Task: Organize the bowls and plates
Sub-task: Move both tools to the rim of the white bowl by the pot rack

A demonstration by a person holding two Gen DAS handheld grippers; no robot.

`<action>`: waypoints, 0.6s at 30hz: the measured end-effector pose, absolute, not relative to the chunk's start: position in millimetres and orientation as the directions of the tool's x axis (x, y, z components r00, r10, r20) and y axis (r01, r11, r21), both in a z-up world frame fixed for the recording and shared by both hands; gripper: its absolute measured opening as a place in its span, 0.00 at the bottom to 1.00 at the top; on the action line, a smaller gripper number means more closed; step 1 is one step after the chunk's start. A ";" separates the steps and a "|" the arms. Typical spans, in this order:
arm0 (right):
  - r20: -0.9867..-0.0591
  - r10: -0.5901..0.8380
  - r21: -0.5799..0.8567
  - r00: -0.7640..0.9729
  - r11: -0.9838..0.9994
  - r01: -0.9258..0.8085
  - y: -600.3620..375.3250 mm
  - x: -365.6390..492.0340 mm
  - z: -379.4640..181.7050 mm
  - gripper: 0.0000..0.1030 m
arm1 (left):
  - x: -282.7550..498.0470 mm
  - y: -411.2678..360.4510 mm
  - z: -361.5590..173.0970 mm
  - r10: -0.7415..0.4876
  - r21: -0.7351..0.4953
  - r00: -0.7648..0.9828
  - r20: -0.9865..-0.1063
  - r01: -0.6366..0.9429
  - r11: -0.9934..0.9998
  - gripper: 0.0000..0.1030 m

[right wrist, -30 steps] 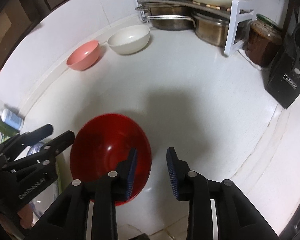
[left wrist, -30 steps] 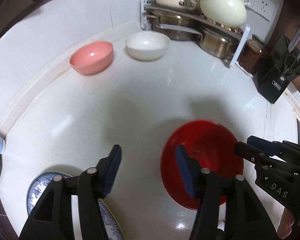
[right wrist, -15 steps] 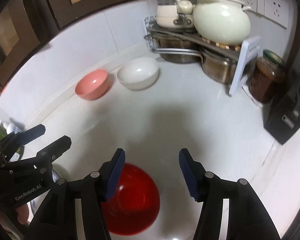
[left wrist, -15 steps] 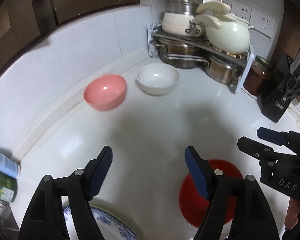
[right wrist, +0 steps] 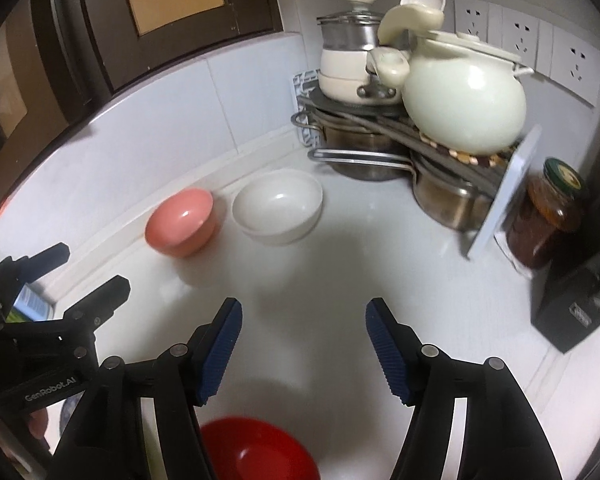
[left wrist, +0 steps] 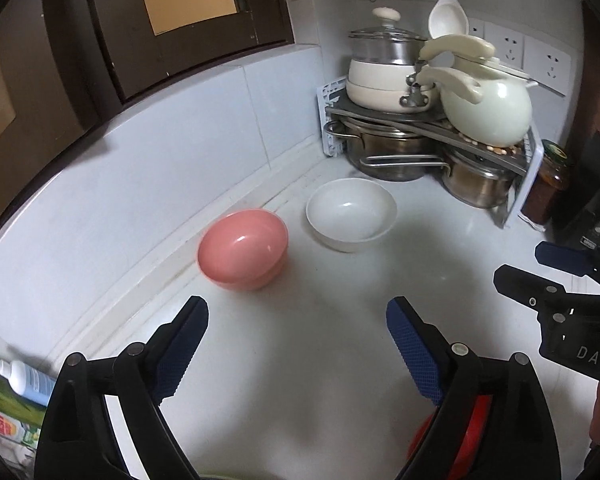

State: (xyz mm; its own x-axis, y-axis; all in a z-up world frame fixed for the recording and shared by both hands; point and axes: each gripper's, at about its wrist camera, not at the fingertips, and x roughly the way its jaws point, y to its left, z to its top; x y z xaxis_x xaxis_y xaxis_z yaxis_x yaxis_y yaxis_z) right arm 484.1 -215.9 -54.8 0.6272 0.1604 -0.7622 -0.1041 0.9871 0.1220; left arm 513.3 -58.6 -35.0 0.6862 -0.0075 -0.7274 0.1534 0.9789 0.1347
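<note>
A pink bowl [left wrist: 243,247] [right wrist: 180,221] and a white bowl [left wrist: 351,213] [right wrist: 278,206] stand side by side near the back wall of the white counter [left wrist: 300,340]. A red bowl [right wrist: 256,450] [left wrist: 466,436] sits on the counter close below both grippers, mostly hidden behind the fingers. My left gripper [left wrist: 296,350] is open and empty, held above the counter in front of the pink and white bowls. My right gripper [right wrist: 302,350] is open and empty too, to the right of the left one.
A corner rack [left wrist: 428,132] holds steel pots, a cream pot and a pale green kettle [right wrist: 464,104]. A jar [right wrist: 548,216] and a black knife block [right wrist: 580,304] stand at the right. Bottles [left wrist: 20,380] sit at the left edge.
Both grippers have risen and tilted up away from the red bowl, which has slid toward the bottom of both views. The right gripper's jaws have spread wider. The blue-patterned plate has left the view.
</note>
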 end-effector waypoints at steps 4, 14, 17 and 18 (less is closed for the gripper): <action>-0.755 0.156 0.118 0.637 0.988 -0.101 -214.2 500.4 -52.8 0.63 | 532.3 -60.3 -34.9 -0.012 0.133 0.682 -0.731 0.159 0.978 0.88; -0.761 0.145 0.123 0.633 0.989 -0.078 -209.1 547.9 -64.0 0.63 | 583.5 -63.2 -33.5 0.000 0.180 0.703 -0.711 0.182 0.967 0.85; -0.766 0.149 0.139 0.626 0.988 -0.065 -209.3 562.4 -70.4 0.63 | 602.0 -63.8 -38.1 -0.013 0.177 0.699 -0.715 0.199 0.964 0.84; -0.766 0.149 0.141 0.626 0.988 -0.062 -209.0 566.3 -72.2 0.63 | 608.7 -64.4 -40.6 -0.013 0.180 0.695 -0.718 0.204 0.962 0.84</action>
